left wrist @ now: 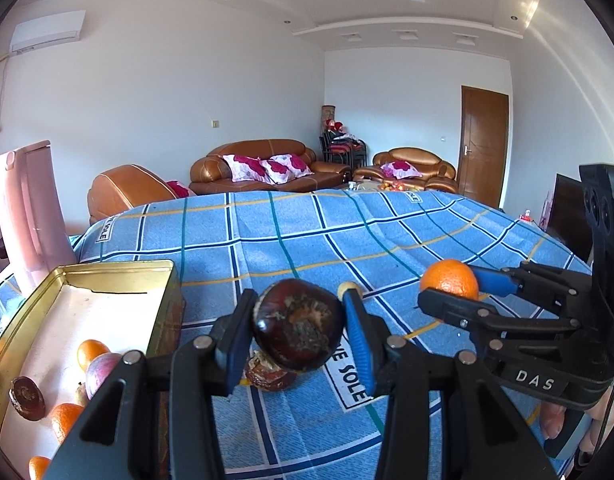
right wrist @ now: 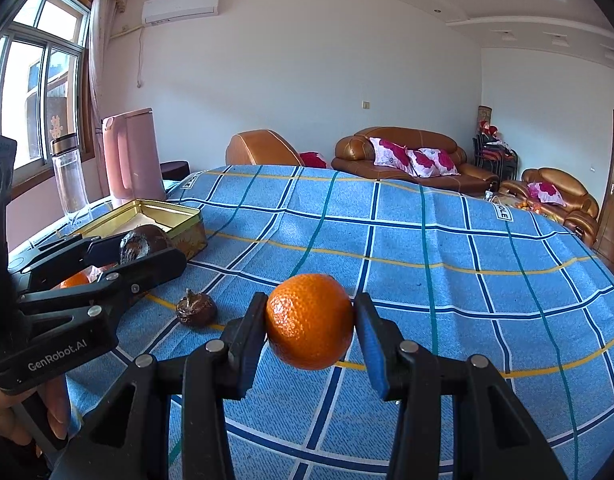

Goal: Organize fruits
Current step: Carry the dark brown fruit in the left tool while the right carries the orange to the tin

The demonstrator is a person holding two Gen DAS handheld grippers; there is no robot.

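Observation:
My left gripper [left wrist: 297, 322] is shut on a dark brown, round fruit [left wrist: 299, 324] held above the blue checked cloth. A second dark fruit [left wrist: 269, 376] lies on the cloth just beneath it, also seen from the right as the dark fruit [right wrist: 195, 309] on the cloth. My right gripper [right wrist: 310, 326] is shut on an orange [right wrist: 310, 326], lifted off the cloth. From the left wrist the orange [left wrist: 450, 279] and right gripper [left wrist: 451, 284] show at the right. The gold tin [left wrist: 31, 344] at the left holds several oranges and other fruits.
A pink kettle [right wrist: 133, 156] and a clear bottle [right wrist: 69, 176] stand behind the gold tin [right wrist: 187, 216] near the window. The blue checked tablecloth [right wrist: 427, 264] stretches far ahead. Brown sofas line the back wall.

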